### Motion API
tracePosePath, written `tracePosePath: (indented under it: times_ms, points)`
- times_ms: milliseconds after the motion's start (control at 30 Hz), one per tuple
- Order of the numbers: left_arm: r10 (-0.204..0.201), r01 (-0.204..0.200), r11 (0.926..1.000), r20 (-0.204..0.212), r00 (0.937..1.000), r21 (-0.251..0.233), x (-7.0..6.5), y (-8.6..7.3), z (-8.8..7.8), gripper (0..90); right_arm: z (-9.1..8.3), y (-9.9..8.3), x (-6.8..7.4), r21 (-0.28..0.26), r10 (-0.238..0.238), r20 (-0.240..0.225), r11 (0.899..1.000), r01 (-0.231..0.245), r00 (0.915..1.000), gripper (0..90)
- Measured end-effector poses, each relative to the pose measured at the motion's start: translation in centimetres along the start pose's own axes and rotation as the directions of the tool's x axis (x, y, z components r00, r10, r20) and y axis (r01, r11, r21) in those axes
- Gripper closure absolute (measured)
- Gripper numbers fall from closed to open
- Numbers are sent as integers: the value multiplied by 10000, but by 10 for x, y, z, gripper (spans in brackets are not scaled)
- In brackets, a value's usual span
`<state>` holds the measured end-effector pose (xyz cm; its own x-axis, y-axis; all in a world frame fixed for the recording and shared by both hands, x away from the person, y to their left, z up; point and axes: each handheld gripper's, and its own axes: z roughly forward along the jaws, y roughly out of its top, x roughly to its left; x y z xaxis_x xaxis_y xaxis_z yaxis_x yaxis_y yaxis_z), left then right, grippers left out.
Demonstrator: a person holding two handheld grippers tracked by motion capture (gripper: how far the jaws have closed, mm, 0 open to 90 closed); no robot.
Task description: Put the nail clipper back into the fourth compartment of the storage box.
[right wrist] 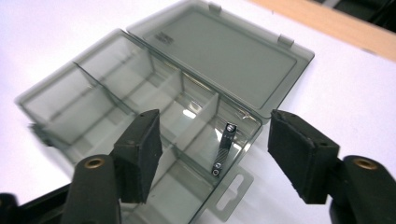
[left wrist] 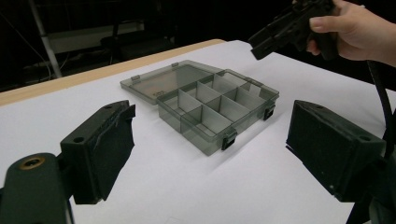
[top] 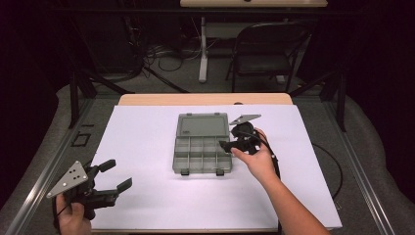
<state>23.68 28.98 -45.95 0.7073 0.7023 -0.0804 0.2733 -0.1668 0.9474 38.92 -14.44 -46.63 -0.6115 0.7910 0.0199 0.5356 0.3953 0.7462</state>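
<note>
**Organizer box open, one small part dropped in**

Left gripper [top: 115, 176] first: I have it parked at the near left corner of the white table cover [top: 147, 205], well apart from the work, its jaws spread wide with nothing between them. In the left gripper view the pads frame the box from a distance and touch nothing.

Moving toward the middle, the smoky clear organizer box [top: 201, 154] sits on the cover with its lid [top: 203, 125] folded flat back, away from me, both front latches undone. Its compartments are split by thin dividers. As far as I can see, all of them are bare but one.

That one is on the box's right side: in the right gripper view a small black strip [right wrist: 223, 149], with what look like tiny screw holes at its lower end, leans inside the compartment against the wall.

Right gripper [top: 230, 145] hovers just beside the box's right edge, jaws parted fairly wide and holding nothing; the strip lies below and between them, untouched.

My reading: the strip is delivered, so that step looks done. What remains, I judge, is pulling my right hand clear, and possibly filling other compartments or shutting the lid and latches.
</note>
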Motion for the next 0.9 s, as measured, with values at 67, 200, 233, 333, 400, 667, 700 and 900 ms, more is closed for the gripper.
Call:
tracePosePath:
  times_ms: [67, 200, 233, 333, 400, 667, 700, 900]
  points:
    - [-16, 16, 10000, 0, 10000, -49, 0, 0, 0, 144, -10, -3, 4, -184, -78, 38, 9998, 79, 10000, 267]
    - [-25, 25, 10000, -24, 10000, -78, 0, 1, -1, 144, -26, -13, 10, -803, 136, -161, 9967, -148, 9998, 187]
    - [-23, 23, 10000, -17, 10000, -88, 0, 1, -1, 144, -30, -15, 11, -889, 218, -293, 9957, -244, 9993, 173]
    - [-7, 7, 10000, -34, 10000, -40, -1, 1, -1, 144, -38, -24, 16, -1049, 79, -186, 9944, -98, 9998, 145]
    - [-18, 18, 10000, -22, 10000, -60, -1, 1, -1, 144, -44, -30, 19, -1163, -89, -201, 9932, 65, 9998, 145]
    - [18, -18, 10000, -58, 10000, -28, -1, 1, -1, 144, -71, -55, 30, -1680, -250, 87, 9854, 261, 9996, 144]
    - [27, -27, 10000, -63, 10000, -23, -1, 1, -1, 144, -75, -59, 31, -1761, -219, 139, 9841, 240, 9997, 144]
    - [77, -77, 10000, -57, 10000, 32, -1, 0, -1, 144, -96, -81, 34, -2114, -48, 249, 9774, 99, 9997, 144]
